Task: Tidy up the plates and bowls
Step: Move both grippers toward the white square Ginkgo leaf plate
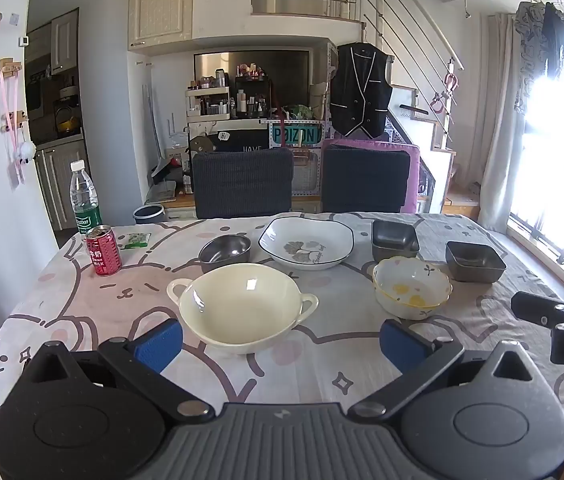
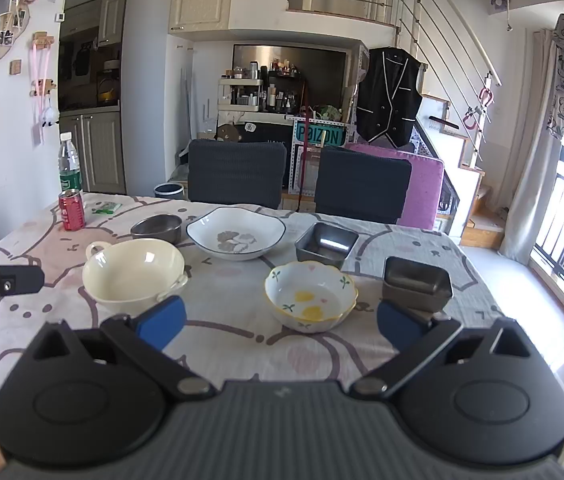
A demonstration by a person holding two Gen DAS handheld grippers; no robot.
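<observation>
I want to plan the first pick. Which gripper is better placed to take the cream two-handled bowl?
Probably the left gripper: the cream two-handled bowl sits right ahead between its open jaws. The right gripper faces the flowered scalloped bowl instead.

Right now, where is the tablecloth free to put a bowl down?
Free: the near strip between the cream two-handled bowl and the table's front edge, and the patch between the red can and that bowl. Crowded: the far middle, around the leaf-print plate and the steel bowls.
</observation>
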